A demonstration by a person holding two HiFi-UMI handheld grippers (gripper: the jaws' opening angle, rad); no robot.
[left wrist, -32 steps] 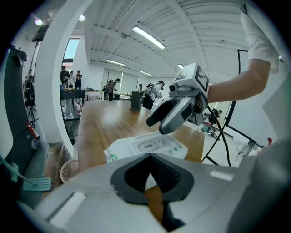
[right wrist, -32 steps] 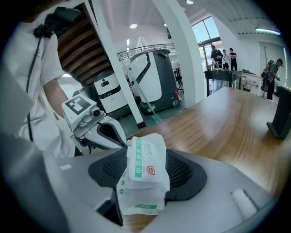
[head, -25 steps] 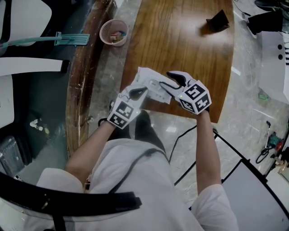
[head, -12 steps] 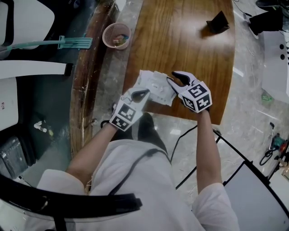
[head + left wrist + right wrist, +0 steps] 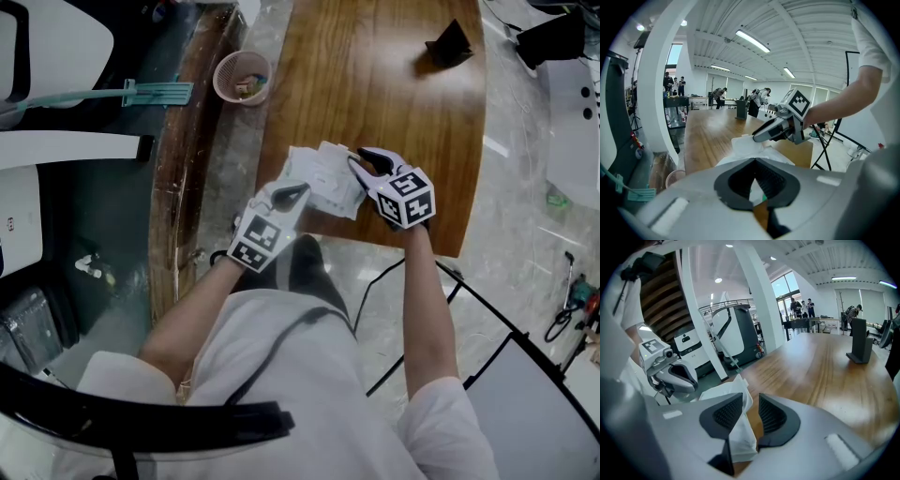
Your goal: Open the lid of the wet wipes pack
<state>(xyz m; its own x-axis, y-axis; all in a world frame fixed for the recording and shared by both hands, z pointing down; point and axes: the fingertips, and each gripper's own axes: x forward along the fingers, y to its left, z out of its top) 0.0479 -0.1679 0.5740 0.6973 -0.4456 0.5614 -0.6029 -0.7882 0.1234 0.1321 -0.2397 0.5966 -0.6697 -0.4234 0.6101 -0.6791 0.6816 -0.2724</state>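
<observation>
Floor of grey marbled stone (image 5: 525, 216) surrounds a long wooden table (image 5: 375, 84). Over the table's near edge is the white wet wipes pack (image 5: 323, 180), broad face up, its long axis running across between the grippers. The left gripper (image 5: 292, 194) pinches its near left end. The right gripper (image 5: 361, 159) is closing its jaws round a white flap at the right end, with one pad not yet touching.
</observation>
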